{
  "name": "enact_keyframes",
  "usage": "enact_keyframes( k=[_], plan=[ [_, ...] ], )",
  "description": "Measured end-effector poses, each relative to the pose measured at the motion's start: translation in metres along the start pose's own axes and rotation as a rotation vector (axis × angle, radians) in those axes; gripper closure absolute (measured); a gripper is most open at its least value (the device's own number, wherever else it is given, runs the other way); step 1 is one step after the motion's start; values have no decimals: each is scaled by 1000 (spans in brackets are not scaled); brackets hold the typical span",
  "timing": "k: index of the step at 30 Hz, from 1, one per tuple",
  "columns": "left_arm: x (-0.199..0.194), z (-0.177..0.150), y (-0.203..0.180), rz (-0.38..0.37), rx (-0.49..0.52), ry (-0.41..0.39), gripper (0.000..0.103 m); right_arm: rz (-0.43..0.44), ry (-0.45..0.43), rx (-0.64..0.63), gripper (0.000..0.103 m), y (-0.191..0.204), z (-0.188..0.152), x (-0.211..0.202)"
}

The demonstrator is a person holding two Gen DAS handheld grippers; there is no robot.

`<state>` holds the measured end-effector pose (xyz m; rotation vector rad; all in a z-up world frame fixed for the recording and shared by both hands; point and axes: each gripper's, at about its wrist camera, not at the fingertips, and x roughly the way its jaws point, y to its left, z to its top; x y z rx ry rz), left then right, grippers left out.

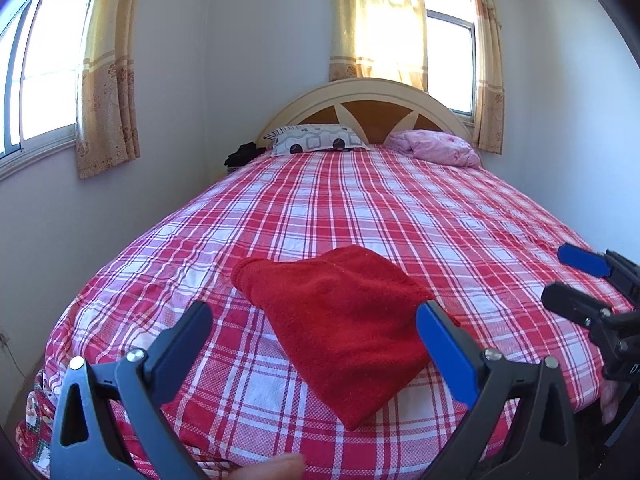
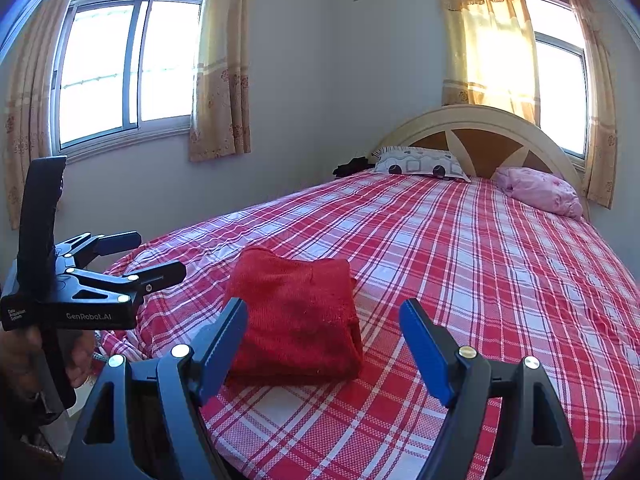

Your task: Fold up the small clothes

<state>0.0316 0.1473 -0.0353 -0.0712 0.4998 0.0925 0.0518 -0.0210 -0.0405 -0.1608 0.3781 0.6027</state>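
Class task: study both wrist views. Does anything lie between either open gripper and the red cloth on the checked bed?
Nothing visible does. The folded red fleece cloth lies alone on the red-and-white checked bedspread, with bare cover before the left gripper and right gripper.

Bed seen covered by red-and-white plaid spread. Arched cream headboard with brown panels set against far wall. Patterned pillow laid at head, left; crumpled pink bedding beside it, right. Dark bundle seen beside bed at pillow's corner. Two windows hung with yellow curtains, sunlight admitted.
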Motion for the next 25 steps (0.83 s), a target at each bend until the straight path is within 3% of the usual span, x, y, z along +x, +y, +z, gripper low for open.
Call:
enact_keyframes(
  k=[25],
  plan=[
    [2, 0, 3, 7, 15, -26, 0, 2, 9, -7, 24, 3, -5, 0]
  ],
)
